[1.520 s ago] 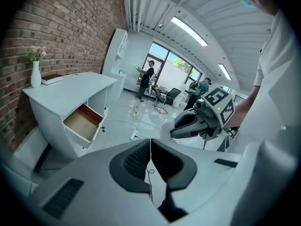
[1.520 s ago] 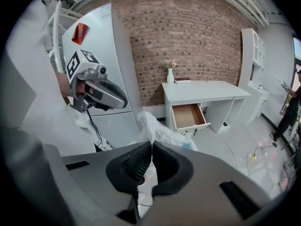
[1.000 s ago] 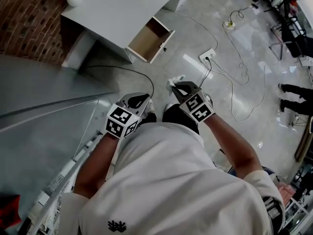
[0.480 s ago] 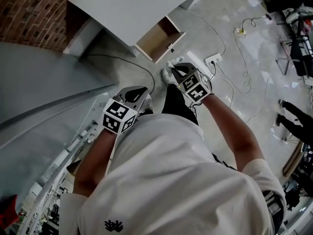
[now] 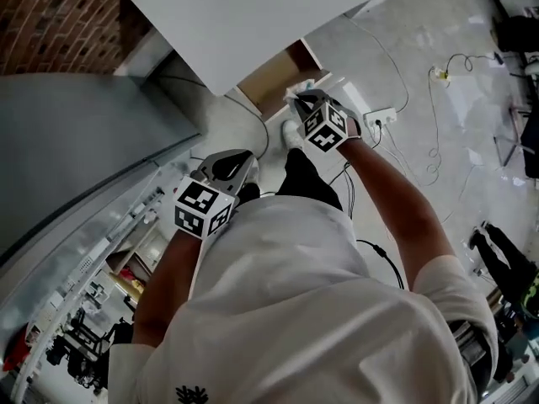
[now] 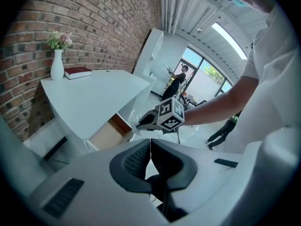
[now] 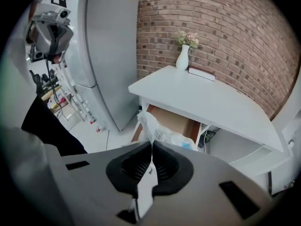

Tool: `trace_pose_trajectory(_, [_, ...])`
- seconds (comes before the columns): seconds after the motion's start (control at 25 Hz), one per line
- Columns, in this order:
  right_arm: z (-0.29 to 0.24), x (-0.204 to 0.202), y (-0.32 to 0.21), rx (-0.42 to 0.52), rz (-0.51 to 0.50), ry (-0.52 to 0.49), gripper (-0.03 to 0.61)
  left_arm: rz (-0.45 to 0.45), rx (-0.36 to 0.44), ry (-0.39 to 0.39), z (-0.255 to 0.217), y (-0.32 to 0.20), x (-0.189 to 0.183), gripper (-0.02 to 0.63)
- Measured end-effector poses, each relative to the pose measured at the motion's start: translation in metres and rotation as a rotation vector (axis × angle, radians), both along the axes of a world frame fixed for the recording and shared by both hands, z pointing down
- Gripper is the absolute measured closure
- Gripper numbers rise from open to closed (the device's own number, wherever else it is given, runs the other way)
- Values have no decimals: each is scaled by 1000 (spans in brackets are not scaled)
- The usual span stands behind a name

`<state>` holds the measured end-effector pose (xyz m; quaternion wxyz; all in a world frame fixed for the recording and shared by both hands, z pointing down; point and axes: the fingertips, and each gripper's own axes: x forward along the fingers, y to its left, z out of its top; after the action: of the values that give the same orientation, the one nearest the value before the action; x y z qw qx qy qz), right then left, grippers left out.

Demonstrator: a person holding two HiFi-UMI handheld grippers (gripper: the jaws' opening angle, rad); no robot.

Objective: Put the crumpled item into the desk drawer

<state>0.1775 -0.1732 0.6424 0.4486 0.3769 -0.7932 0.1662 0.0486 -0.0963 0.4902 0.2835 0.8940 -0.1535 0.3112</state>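
My right gripper [image 5: 301, 99] is shut on a crumpled white plastic item [image 5: 295, 89] and holds it over the front edge of the open desk drawer [image 5: 271, 76]. In the right gripper view the crumpled item [image 7: 157, 130] sticks up from the closed jaws [image 7: 152, 147], with the drawer's [image 7: 171, 119] brown inside just behind it under the white desk [image 7: 211, 102]. My left gripper [image 5: 237, 160] stays back near my body, shut with nothing in it [image 6: 150, 147]. From the left gripper view the right gripper [image 6: 151, 120] reaches to the drawer [image 6: 107, 133].
A white vase [image 7: 183, 56] and a red book [image 7: 202, 73] stand on the desk by the brick wall [image 5: 50, 15]. A tall grey cabinet [image 5: 76, 141] stands left of the desk. A power strip [image 5: 383, 118] and cables lie on the floor to the right.
My right gripper has carried the crumpled item forward from mid-floor to the drawer's front. I have come closer to the desk. The left gripper stays shut near my body.
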Motion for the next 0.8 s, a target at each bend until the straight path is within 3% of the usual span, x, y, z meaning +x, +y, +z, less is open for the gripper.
trace_pose_trajectory(0.24, [49, 44, -41, -35, -79, 15, 546, -75, -13, -36, 6, -17, 55, 589])
trace_pose_trajectory(0.8, [157, 58, -123, -118, -201, 90, 546, -213, -61, -75, 35, -62, 78, 589])
